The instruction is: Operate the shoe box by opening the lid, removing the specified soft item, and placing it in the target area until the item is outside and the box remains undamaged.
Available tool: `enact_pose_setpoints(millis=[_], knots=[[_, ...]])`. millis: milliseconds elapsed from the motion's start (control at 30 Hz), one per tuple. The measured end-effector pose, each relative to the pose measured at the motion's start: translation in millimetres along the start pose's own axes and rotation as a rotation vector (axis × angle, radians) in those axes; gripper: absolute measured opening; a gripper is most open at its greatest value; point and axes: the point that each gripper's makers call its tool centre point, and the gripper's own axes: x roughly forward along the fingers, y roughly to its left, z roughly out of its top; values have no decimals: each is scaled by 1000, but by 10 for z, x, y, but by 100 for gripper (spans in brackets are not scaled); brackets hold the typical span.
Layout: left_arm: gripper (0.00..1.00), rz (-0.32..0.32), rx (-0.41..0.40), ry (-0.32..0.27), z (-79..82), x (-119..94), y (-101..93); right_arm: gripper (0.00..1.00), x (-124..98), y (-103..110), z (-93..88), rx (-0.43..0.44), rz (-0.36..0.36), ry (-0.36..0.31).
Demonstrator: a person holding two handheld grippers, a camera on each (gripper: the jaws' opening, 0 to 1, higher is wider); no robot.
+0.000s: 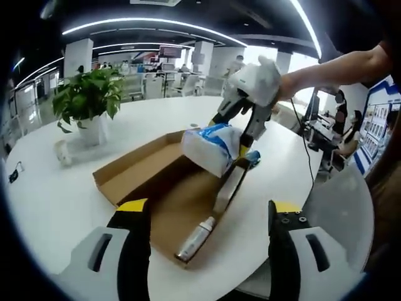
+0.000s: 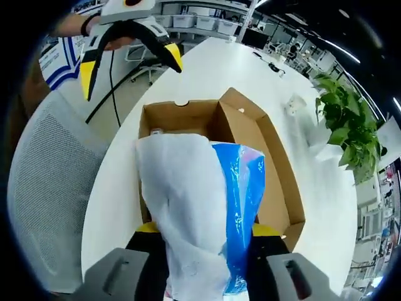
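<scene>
An open brown shoe box (image 1: 177, 204) lies on the round white table (image 1: 56, 200), its lid (image 1: 135, 164) folded out flat to one side. My right gripper (image 1: 230, 133) is shut on a soft white-and-blue pack (image 1: 212, 145) and holds it above the box's far end. In the right gripper view the pack (image 2: 200, 207) hangs between my right gripper's (image 2: 207, 229) jaws, over the box (image 2: 188, 118). My left gripper (image 1: 208, 205) stands open at the box's near edge, holding nothing. It also comes into the right gripper view, where the left gripper (image 2: 131, 66) hovers open beyond the box.
A silver bottle (image 1: 195, 238) lies inside the box near its front corner. A potted plant (image 1: 88, 103) and a small white object (image 1: 62, 152) stand on the table past the lid. A grey mesh chair (image 2: 44, 200) sits beside the table edge.
</scene>
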Motion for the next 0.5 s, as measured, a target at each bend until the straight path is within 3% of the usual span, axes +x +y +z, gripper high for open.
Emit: enact_pose_setpoints(millis=[500], knots=[[77, -32, 23, 9, -16, 36, -155, 45, -289, 141, -482, 60, -44, 36]])
